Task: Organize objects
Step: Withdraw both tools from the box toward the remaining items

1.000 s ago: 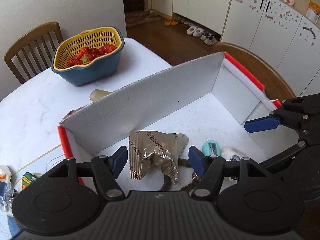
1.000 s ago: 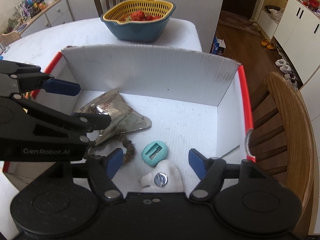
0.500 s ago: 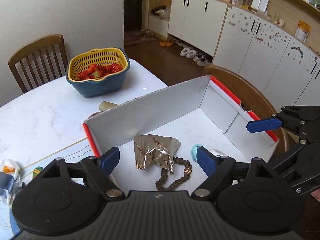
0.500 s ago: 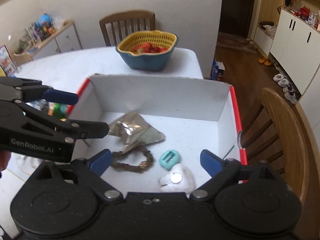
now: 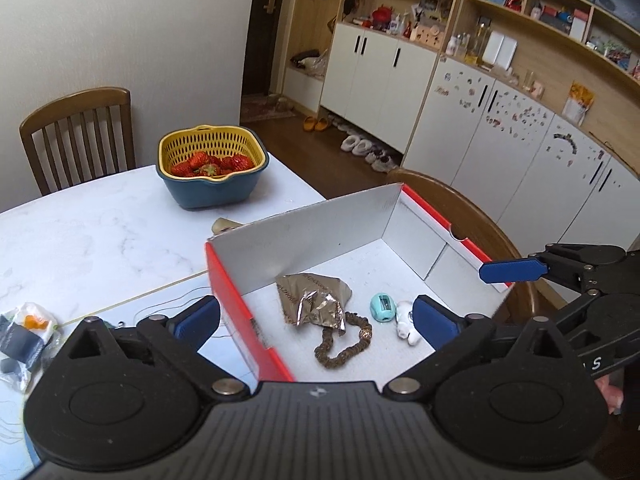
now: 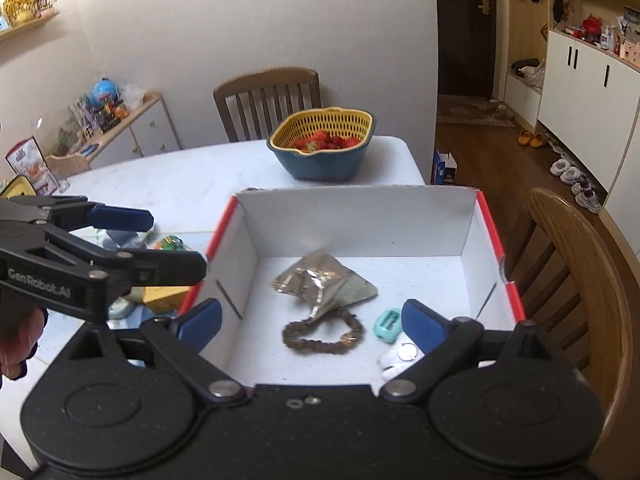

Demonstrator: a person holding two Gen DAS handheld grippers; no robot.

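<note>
Both the left gripper (image 5: pixel 316 316) and right gripper (image 6: pixel 310 320) hang spread wide and empty above the white box (image 6: pixel 360 216) on the desk (image 5: pixel 80 232). Inside lie a foil packet (image 6: pixel 324 280), brown scrunchie (image 6: pixel 324 338) and teal sharpener (image 6: pixel 387 325).

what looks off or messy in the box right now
The foil packet in the white box is crumpled and torn open, one flap lying over the brown bead loop. Nothing has spilled; the teal sharpener lies flat nearby.
</note>
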